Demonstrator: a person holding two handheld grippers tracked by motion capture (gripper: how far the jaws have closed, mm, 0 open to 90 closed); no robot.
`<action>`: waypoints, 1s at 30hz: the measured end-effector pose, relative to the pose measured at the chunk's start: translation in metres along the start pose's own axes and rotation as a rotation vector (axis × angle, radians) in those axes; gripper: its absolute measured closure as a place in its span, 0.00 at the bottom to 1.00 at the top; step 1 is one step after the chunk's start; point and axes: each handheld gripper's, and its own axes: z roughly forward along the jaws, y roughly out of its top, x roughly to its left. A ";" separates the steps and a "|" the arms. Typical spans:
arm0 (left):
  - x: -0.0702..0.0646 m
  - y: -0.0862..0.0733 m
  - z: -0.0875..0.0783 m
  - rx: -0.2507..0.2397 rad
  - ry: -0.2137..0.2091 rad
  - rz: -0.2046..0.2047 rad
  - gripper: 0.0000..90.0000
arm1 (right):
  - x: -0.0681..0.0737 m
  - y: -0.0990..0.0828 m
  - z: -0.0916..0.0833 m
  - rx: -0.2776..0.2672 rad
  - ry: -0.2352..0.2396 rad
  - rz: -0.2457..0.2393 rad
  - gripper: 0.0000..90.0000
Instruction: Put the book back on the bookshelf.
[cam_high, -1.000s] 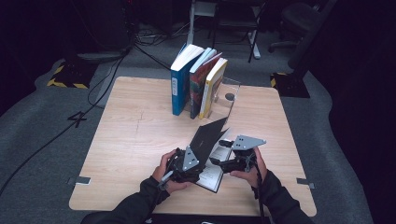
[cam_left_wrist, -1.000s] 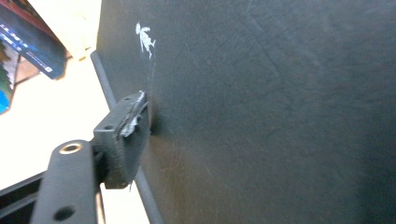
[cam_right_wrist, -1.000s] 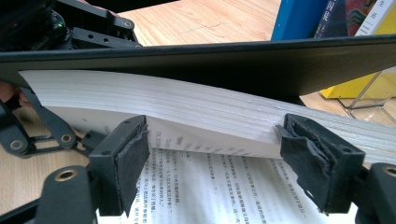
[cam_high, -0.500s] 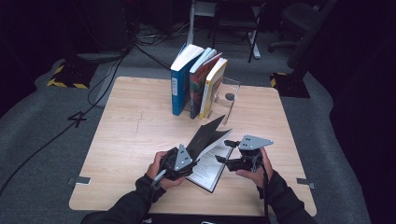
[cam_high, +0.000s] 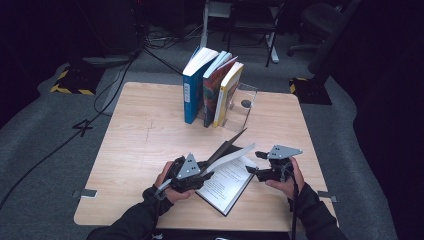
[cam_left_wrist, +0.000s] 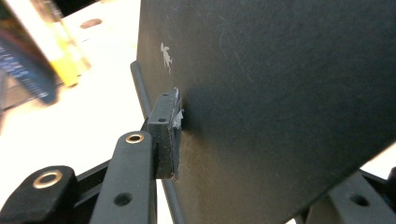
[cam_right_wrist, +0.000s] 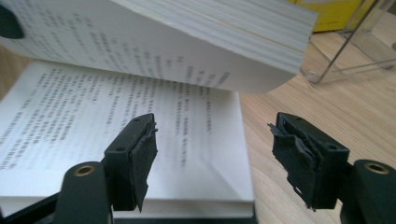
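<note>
Pale wood table (cam_high: 140, 145) carries an open book (cam_high: 227, 182) at its near edge; the left gripper (cam_high: 192, 172) has just been closing and clamps the raised black cover (cam_left_wrist: 280, 93), while the right gripper (cam_right_wrist: 212, 158) hovers with jaws apart over the printed page (cam_right_wrist: 70, 107), touching nothing. Farther back three upright books (cam_high: 212, 87) lean against a clear bookend (cam_high: 245, 107).

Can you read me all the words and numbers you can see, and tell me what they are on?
"4": a dark mark on the grey floor, left of the table.
Open book: printed lines on its pages, too blurred to read.
Blue book: white label on the spine, too small to read.
Red book and yellow book: no readable words.
Black cover: a tiny white mark, no letters.
</note>
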 end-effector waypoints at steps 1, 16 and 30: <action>0.000 0.000 0.000 0.001 -0.012 0.003 0.65 | -0.001 -0.002 -0.001 -0.002 0.001 0.000 0.34; 0.009 -0.003 -0.006 -0.013 -0.163 -0.001 0.62 | -0.012 -0.005 -0.002 -0.063 0.005 -0.004 0.32; 0.007 -0.007 -0.008 -0.012 -0.119 0.005 0.57 | -0.011 0.016 0.007 -0.126 -0.019 -0.050 0.40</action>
